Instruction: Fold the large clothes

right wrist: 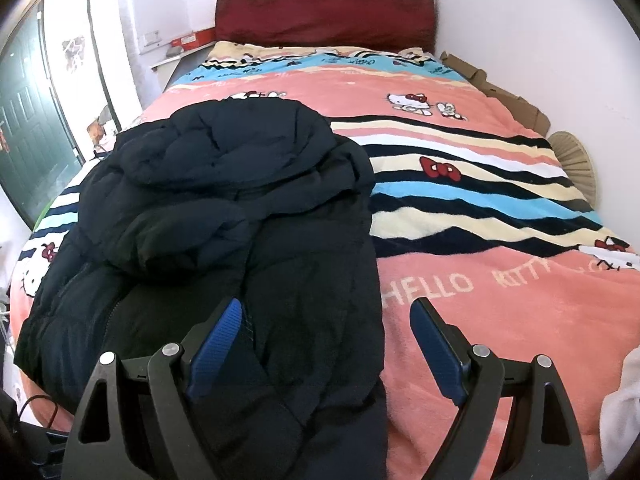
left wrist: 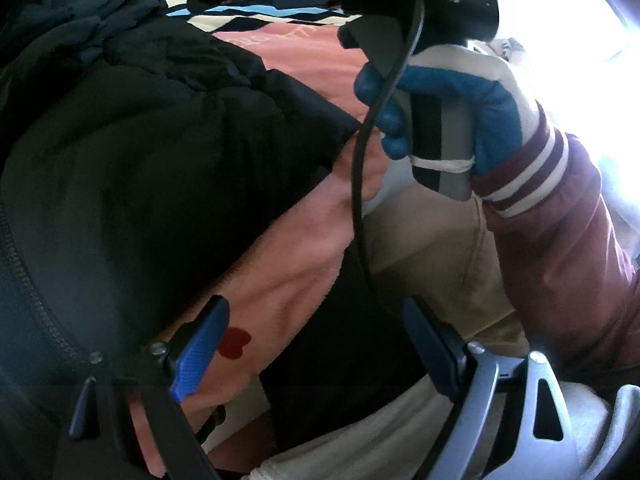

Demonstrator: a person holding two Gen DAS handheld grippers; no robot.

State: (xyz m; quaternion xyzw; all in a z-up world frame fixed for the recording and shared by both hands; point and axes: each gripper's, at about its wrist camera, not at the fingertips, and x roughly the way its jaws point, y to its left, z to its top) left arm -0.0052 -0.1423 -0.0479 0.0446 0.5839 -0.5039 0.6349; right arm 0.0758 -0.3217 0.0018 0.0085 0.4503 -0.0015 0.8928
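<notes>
Partly between right gripper (right wrist: 326,348) fingers (right wrist: 214,350), jacket (right wrist: 224,208)

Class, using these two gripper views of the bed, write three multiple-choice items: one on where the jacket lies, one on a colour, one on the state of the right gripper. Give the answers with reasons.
1. Where does the dark puffer jacket lie?
A. on the blanket's left part
B. on the floor
C. on the headboard

2. What colour is the headboard?
A. green
B. dark red
C. white

3. How does the right gripper stand?
A. shut on the jacket
B. open
C. out of view

Answers: 1 A, it rests on the Hello Kitty blanket, left of centre. 2 B, it is dark red against the wall. 3 B, its blue pads stand wide apart.
</notes>
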